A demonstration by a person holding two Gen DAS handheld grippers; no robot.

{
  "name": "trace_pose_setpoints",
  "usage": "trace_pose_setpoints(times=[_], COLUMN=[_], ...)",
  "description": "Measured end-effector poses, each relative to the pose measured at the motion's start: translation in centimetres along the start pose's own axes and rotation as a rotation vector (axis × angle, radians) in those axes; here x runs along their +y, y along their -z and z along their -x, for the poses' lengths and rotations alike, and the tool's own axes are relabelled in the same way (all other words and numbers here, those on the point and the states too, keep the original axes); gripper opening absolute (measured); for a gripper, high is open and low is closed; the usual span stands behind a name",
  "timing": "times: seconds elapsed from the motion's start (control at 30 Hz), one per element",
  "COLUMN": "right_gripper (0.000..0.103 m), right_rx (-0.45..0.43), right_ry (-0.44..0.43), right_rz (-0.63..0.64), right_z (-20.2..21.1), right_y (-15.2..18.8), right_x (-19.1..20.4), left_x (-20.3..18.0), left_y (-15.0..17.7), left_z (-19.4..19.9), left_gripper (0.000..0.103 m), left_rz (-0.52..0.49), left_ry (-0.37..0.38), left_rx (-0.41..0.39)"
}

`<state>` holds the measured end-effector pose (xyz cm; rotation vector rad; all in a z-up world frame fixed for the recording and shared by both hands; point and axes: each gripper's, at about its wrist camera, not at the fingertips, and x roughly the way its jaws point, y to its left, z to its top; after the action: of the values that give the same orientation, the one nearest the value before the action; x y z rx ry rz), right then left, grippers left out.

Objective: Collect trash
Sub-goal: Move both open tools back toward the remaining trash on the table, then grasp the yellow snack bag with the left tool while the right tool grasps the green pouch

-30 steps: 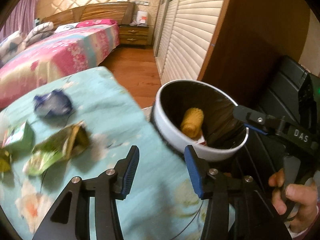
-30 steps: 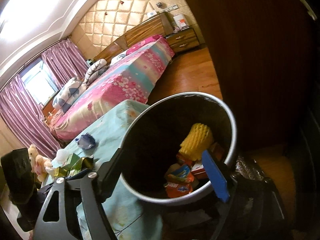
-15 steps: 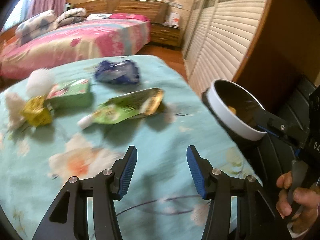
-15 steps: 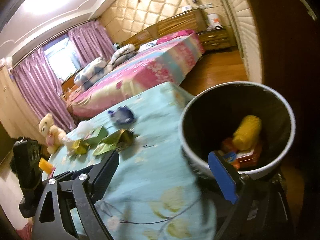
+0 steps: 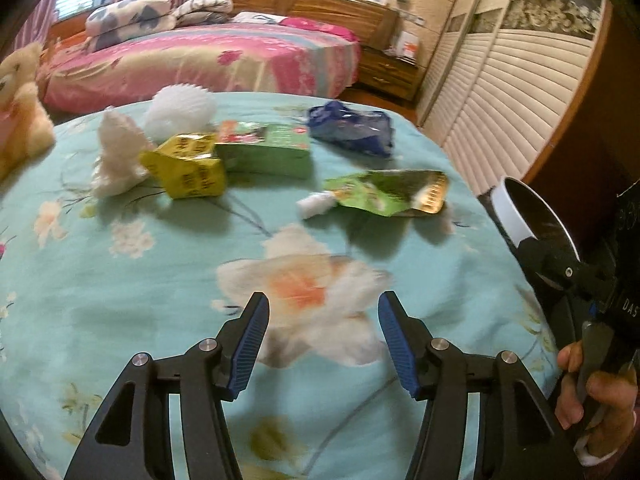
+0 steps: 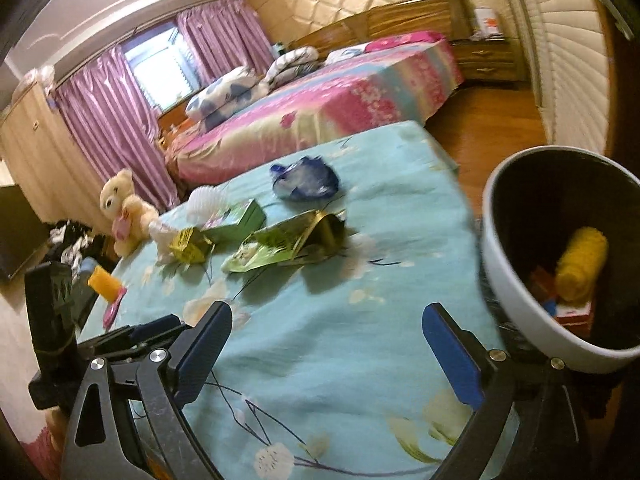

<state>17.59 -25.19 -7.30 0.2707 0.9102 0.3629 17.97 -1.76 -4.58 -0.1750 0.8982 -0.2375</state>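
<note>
Your left tool (image 5: 322, 334) is half open, your right tool (image 6: 326, 344) wide; both have just been opening, nothing between the jaws, both over the teal bench (image 5: 160, 280). Beyond them: green pouch (image 5: 386, 194), yellow packet (image 5: 188, 166), green box (image 5: 266, 148), blue wrapper (image 5: 352, 130), white wads (image 5: 180, 114). White bin (image 6: 516, 280) at the bench's right edge holds a yellow roll (image 6: 582, 264).

Two handheld tools, each a black frame with cut-out arms and silver screw heads: the left gripper (image 5: 322, 338) and right gripper (image 6: 326, 348) carry ribbed blue pads (image 5: 250, 344) on their fingers. White letters "DAS" mark one black body beside a hand (image 5: 592, 396) with a white cuff.
</note>
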Motion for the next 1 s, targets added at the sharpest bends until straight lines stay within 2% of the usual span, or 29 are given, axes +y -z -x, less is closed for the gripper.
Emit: trace_pose_setpoints(times=[0.13, 0.47, 0.8, 1.0], right_gripper=[0.097, 0.097, 0.097, 0.097], right_rx=[0.024, 0.052, 0.096, 0.142], right_ry=[-0.009, -0.025, -0.041, -0.057], right_rz=[0.038, 0.041, 0.059, 0.062], right_z=[-1.6, -4.6, -8.0, -10.2], right_y=[-0.5, -2.8, -4.8, -5.4], right_x=[0.7, 0.4, 0.3, 0.5], left_x=[1.4, 4.4, 6.7, 7.2], left_y=[-0.5, -2.6, -6.1, -8.0], left_z=[0.2, -0.9, -4.0, -6.0], left_gripper=[0.057, 0.061, 0.067, 0.070], left_rz=[0.024, 0.076, 0.124, 0.164], left_ry=[-0.017, -0.054, -0.088, -0.112], left_rx=[-0.006, -0.016, -0.013, -0.046])
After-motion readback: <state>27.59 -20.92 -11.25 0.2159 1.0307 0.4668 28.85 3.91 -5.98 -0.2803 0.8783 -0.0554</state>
